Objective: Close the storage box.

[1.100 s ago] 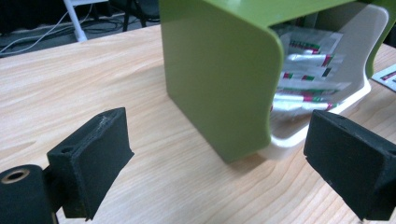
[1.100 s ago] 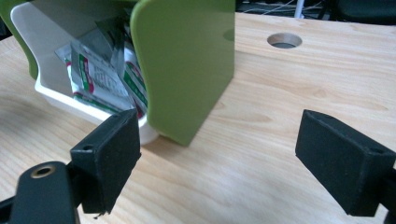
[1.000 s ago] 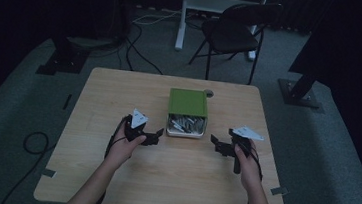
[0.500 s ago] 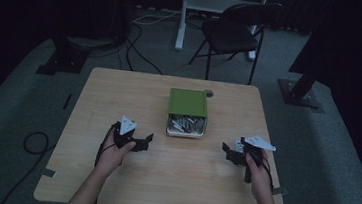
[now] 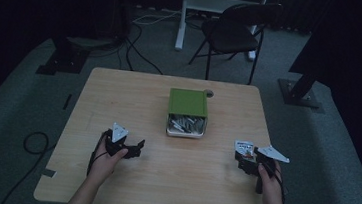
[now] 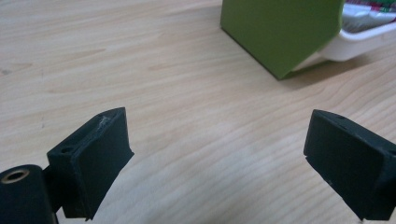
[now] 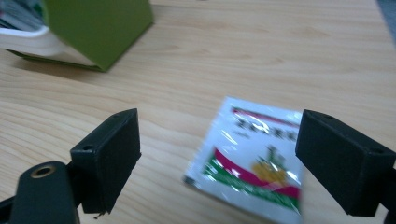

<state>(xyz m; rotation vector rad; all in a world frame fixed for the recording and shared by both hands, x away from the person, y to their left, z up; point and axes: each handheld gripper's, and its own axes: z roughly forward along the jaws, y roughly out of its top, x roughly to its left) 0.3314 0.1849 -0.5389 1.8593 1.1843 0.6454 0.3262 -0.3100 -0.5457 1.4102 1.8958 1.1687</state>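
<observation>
A green box (image 5: 188, 101) sits mid-table with its white tray (image 5: 186, 131) slid out toward me, several packets inside. The box (image 6: 280, 32) and tray (image 6: 362, 36) lie up and to the right of my left gripper (image 6: 219, 158), which is open over bare wood. My left gripper (image 5: 134, 149) rests left of the box. A white packet with red and green print (image 7: 254, 158) lies flat on the table between the open jaws of my right gripper (image 7: 217, 154). That packet (image 5: 243, 147) and right gripper (image 5: 242, 160) are near the table's right edge.
The wooden table (image 5: 119, 96) has open wood around the box. A small dark round thing (image 5: 209, 92) sits at the box's far right corner. Behind the table stand a folding chair (image 5: 230, 34) and a white desk leg (image 5: 182, 16); cables lie on the floor.
Both hands have drawn back from the tray toward the near edge and outward. The right gripper now holds nothing, and a packet lies on the table between its jaws.
</observation>
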